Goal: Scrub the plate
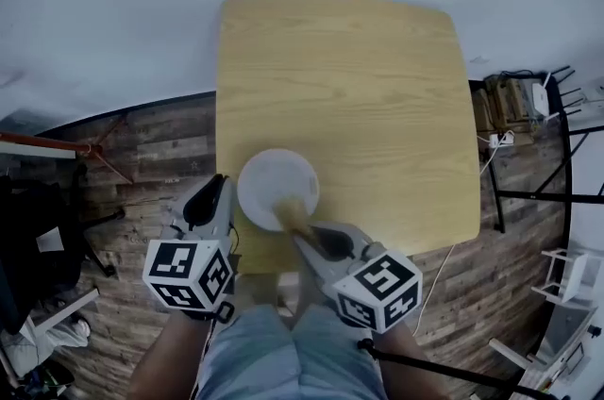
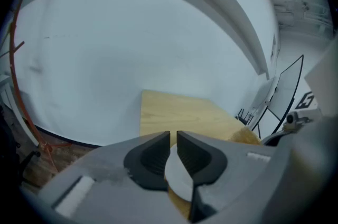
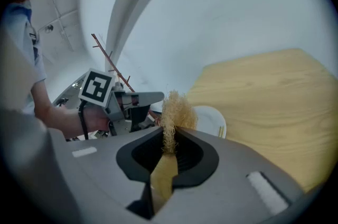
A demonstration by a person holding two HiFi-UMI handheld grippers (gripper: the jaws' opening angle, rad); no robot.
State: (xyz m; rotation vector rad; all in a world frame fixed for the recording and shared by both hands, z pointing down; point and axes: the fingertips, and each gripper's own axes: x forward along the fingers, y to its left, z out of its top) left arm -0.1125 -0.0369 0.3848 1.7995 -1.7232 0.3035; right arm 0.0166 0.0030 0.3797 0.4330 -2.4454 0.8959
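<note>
A white plate (image 1: 274, 179) lies near the front edge of the light wooden table (image 1: 359, 77). My left gripper (image 1: 223, 191) is at the plate's left rim; in the left gripper view its jaws (image 2: 173, 139) stand almost together, shut on the plate's thin edge (image 2: 178, 182). My right gripper (image 1: 304, 234) is shut on a tan fibrous scrubber (image 1: 292, 212), whose tip rests over the plate's near edge. In the right gripper view the scrubber (image 3: 177, 110) sticks out of the right gripper (image 3: 170, 137), with the plate (image 3: 213, 118) just behind it and the left gripper (image 3: 136, 102) to the left.
The table's far part is bare wood. Wood-plank floor (image 1: 160, 143) surrounds it. Cables and a power strip (image 1: 500, 141) lie at the right, next to a metal rack (image 1: 566, 271). Dark gear (image 1: 38, 238) stands at the left. The person's legs (image 1: 274, 351) are below the grippers.
</note>
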